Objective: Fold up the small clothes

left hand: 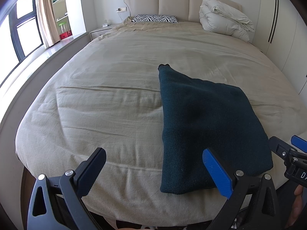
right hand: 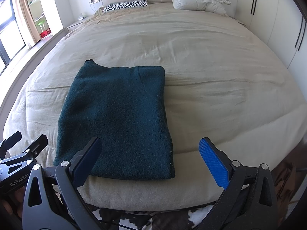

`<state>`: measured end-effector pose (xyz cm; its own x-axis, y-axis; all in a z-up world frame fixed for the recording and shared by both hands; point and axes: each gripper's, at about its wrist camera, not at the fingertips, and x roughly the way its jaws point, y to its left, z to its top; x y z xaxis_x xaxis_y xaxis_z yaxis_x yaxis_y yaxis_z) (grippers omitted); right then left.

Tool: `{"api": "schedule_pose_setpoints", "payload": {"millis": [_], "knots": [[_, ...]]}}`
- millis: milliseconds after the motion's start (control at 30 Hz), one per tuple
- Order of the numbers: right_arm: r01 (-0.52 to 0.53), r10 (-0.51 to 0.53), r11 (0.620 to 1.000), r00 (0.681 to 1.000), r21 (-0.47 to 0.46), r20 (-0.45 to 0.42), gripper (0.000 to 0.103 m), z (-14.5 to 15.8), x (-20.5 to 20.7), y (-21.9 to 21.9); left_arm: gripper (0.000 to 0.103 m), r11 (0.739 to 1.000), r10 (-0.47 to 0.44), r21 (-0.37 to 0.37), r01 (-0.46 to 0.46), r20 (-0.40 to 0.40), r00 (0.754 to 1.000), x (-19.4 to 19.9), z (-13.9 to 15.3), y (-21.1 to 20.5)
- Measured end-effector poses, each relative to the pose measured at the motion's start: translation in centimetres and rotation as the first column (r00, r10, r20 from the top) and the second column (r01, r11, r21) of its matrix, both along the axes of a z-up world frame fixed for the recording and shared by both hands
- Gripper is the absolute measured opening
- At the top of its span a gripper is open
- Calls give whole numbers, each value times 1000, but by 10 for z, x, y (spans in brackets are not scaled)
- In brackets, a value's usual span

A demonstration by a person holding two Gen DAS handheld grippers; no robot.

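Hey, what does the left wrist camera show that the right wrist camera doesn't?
Only the left wrist view shows the open left gripper head-on, with its blue finger over the dark green sweater. Only the right wrist view shows the open right gripper head-on and the sweater's curved seam. Both show the folded sweater on the beige bed, the zebra pillow and the white duvet.

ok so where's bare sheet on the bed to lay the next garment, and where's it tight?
Bare: the beige bed sheet left of the folded dark green knit sweater, and the wide stretch right of it toward the wardrobe wall. Mid-bed beyond the sweater is also bare. Crowded: the headboard end, with the zebra-print pillow and bundled white duvet. Both grippers hang open at the near edge.
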<state>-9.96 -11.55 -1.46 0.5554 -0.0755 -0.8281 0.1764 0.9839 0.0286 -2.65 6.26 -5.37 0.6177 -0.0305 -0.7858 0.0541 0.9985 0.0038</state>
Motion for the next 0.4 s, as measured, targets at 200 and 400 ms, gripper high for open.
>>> {"api": "schedule_pose_setpoints", "payload": {"millis": [200, 400], "knots": [[1, -1, 1000, 1000, 0, -2, 103, 0, 0, 0, 103, 1000, 3, -2, -3, -3, 1000, 0, 0, 0], [3, -3, 1000, 1000, 2, -5, 103, -3, -2, 0, 103, 1000, 3, 11, -3, 3, 1000, 1, -1, 2]]}}
